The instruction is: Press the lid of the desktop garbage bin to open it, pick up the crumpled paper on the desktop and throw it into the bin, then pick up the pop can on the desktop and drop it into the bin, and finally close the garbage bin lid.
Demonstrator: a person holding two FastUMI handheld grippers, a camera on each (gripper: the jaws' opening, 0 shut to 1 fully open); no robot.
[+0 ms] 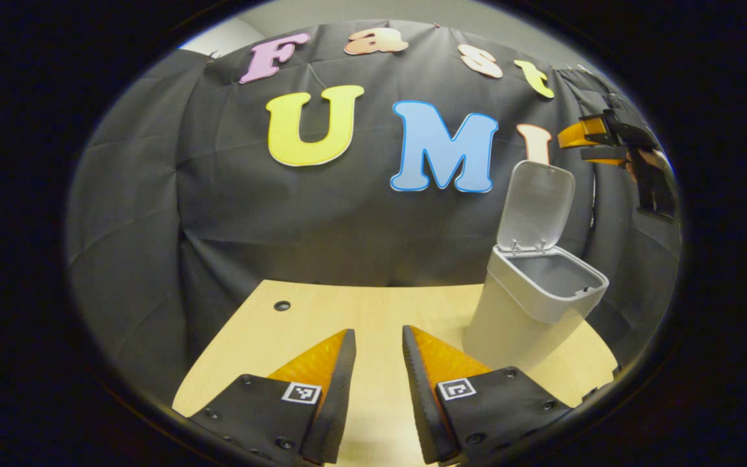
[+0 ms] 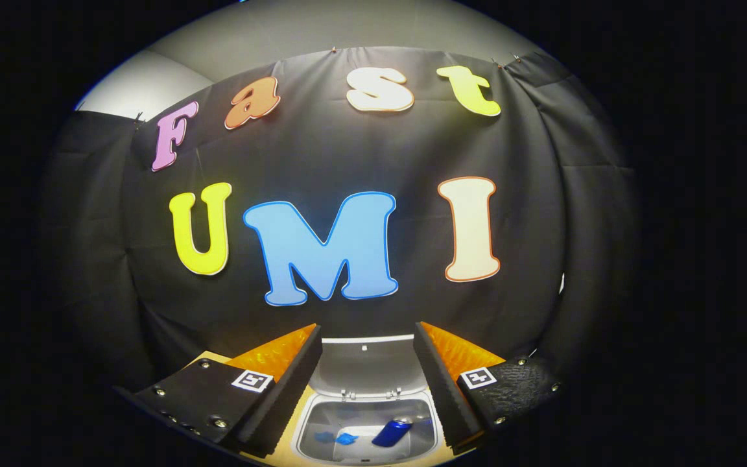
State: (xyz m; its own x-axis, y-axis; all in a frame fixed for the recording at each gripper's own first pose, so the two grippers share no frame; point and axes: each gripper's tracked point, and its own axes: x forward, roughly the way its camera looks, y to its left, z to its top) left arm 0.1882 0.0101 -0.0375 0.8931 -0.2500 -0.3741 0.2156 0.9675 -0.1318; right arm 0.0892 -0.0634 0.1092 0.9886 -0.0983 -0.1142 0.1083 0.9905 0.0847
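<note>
Wooden desktop point(image 1: 321, 311): garbage bin point(image 1: 516, 318) lid point(image 1: 535, 204) up, pop can point(image 2: 391, 432) inside. My right gripper point(image 2: 366, 347) hovers above it, spread, empty; left gripper point(image 1: 379, 347) likewise.

One garbage bin point(image 1: 529, 311) counted on the bench point(image 1: 321, 311), at 3 o'clock; one pop can point(image 2: 391, 432) counted inside; one lid point(image 1: 535, 204), raised.
</note>
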